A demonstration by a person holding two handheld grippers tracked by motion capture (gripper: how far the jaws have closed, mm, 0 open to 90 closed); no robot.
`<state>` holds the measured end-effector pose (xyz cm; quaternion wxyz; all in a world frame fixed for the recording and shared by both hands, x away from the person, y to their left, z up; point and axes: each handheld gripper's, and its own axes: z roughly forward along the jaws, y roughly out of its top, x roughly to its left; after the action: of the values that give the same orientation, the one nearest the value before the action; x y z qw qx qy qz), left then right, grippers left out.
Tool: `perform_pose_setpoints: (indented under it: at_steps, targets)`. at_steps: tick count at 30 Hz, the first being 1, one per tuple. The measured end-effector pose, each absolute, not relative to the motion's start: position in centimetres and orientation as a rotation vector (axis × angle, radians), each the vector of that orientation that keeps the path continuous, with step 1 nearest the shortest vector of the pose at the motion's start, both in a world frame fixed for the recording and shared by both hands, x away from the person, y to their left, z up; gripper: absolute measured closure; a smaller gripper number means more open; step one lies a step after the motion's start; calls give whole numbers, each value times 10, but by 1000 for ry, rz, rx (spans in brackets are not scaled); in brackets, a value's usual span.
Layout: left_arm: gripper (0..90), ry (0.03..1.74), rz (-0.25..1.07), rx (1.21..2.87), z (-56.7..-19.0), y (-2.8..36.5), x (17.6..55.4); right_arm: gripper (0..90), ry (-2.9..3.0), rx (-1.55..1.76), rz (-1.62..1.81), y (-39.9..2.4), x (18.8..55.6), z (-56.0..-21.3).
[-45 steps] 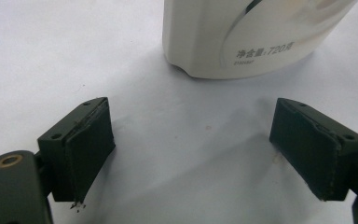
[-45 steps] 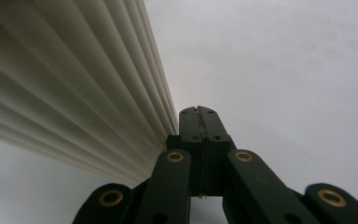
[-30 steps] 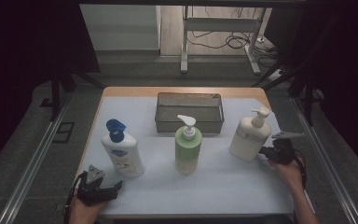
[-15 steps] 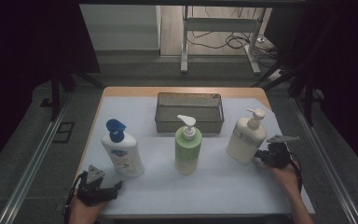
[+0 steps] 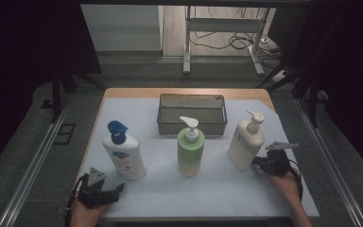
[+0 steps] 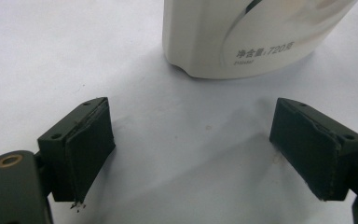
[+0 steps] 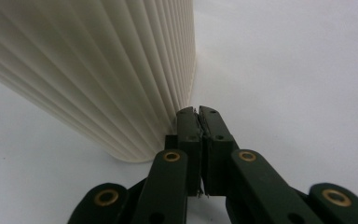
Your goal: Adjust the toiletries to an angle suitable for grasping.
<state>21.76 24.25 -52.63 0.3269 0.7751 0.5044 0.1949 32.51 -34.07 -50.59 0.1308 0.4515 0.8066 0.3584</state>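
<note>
Table: a wooden table [image 5: 123, 91] stands in a dark room, its top covered by a pale mat [image 5: 217, 189] that leaves a strip of wood bare along the far edge.
Room: grey floor all round, a metal rail [image 5: 33, 163] on the left, and a white stand [image 5: 189, 38] with loose cables [image 5: 238, 42] on the lit floor beyond the far edge.
Basket: a wire mesh basket [image 5: 192, 126] sits at the far middle of the mat.
Bottles: three pump bottles stand in a row (all upright): a blue-capped bottle [image 5: 123, 152] on the left, a green bottle [image 5: 190, 150] in the middle, a cream bottle [image 5: 246, 142] on the right.
Right gripper: the right gripper [image 7: 199, 116] has its jaws clenched together on nothing, tips at the ribbed base of the cream bottle, just beside or touching it.
Left gripper: the left gripper [image 6: 191, 149] rests at the near left corner, jaws spread wide and holding nothing, with the blue-capped bottle's base just beyond them.
</note>
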Motion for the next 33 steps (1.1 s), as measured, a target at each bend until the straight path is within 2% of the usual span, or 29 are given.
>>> perform_pose_setpoints:
  at_steps: [13,21,24,25,33]
  targets:
    - [130,1322,510,2030,-526,242,218,716,2311,1327,1022,-347,312,-499]
    - [129,1321,509,2030,-526,242,218,548,2287,1342,1032,-353,295,-491]
    - [129,1321,509,2030,-526,243,218,519,2290,1345,1036,-353,292,-489]
    - [129,1321,509,2030,-526,243,218,472,2290,1334,1038,-353,288,-487]
    - [129,1322,509,2029,-526,242,217,362,2296,1298,1005,-347,279,-480]
